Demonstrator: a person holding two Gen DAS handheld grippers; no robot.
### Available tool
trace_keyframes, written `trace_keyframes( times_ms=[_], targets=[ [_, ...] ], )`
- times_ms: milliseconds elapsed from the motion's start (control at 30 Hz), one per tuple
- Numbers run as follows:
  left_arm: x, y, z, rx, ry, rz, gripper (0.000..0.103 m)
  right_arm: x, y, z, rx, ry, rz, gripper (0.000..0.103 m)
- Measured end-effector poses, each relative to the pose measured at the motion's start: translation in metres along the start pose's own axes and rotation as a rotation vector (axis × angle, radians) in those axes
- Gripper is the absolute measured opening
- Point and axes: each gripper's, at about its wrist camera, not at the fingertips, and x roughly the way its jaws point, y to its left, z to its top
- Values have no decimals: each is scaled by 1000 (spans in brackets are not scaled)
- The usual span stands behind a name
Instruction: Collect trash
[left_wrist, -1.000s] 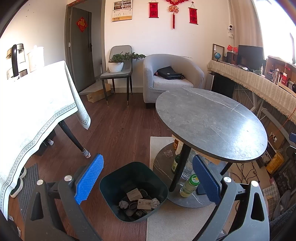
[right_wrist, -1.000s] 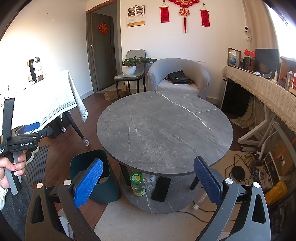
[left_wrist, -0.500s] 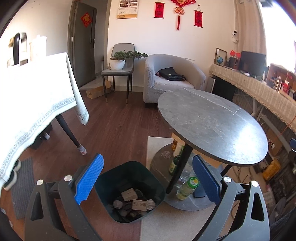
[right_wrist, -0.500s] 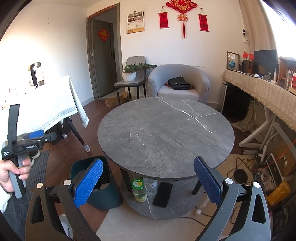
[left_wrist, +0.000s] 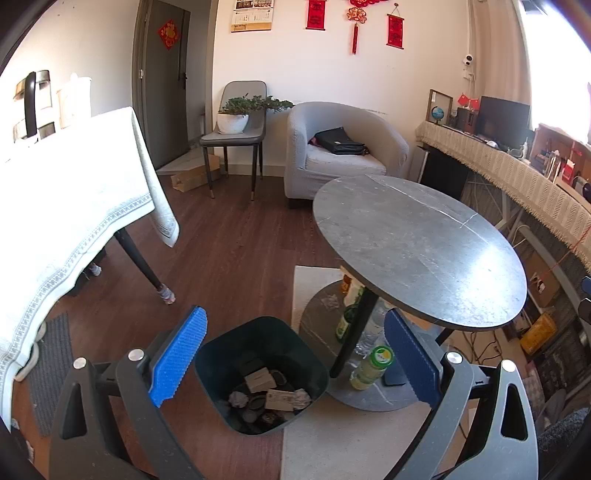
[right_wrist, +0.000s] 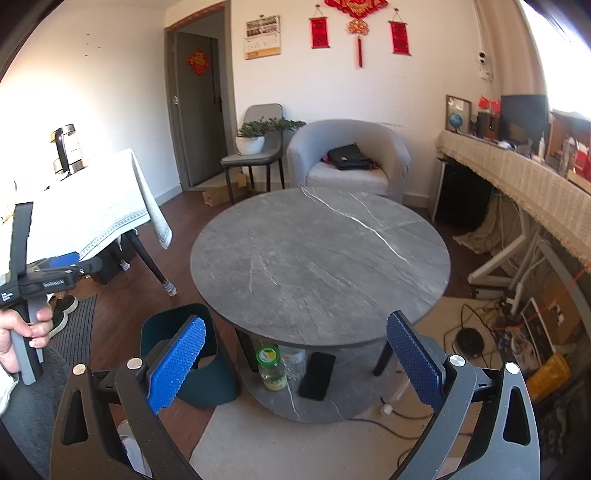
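Note:
A dark green trash bin (left_wrist: 317, 369) stands on the floor left of the round grey table (left_wrist: 417, 243). It holds crumpled paper, cards and dark scraps (left_wrist: 269, 398). My left gripper (left_wrist: 295, 358) is open and empty, high above the bin. My right gripper (right_wrist: 295, 360) is open and empty, above the near edge of the table (right_wrist: 317, 258), whose top is bare. The bin (right_wrist: 170, 332) shows at the table's left in the right wrist view. The left gripper (right_wrist: 55, 273) also shows there, held in a hand at far left.
On the table's lower shelf stand a green-capped jar (left_wrist: 369, 369), bottles (left_wrist: 347, 314) and a black phone (right_wrist: 317, 374). A cloth-covered table (left_wrist: 74, 192) is at left. An armchair (left_wrist: 343, 147), a chair (left_wrist: 236, 133) and a long desk (left_wrist: 517, 166) are behind. Cables (right_wrist: 469, 336) lie at right.
Both grippers have risen and pulled back slightly; the bin and table sit a little lower and smaller in view. Both stay open and empty.

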Motion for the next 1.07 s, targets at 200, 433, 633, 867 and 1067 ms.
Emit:
trace_keyframes(
  times_ms=[200,433,633,867,1067],
  targets=[
    [-5,2,5,8,3,11,99,-4,-3,-7,16,15,7,99],
    [-13,-3,13,12,-8,-2,99,-8,3,0,15,-1,17,99],
    [-16,-7,14,31,-10,-2,99,-8,9,3,12,2,18,99],
    [-23,-9,13,39,-7,-13,99,-14,10,2,21,5,15,99],
    [-32,-10,15,44,-9,0,98,-24,13,5,15,-1,16,99]
  ],
)
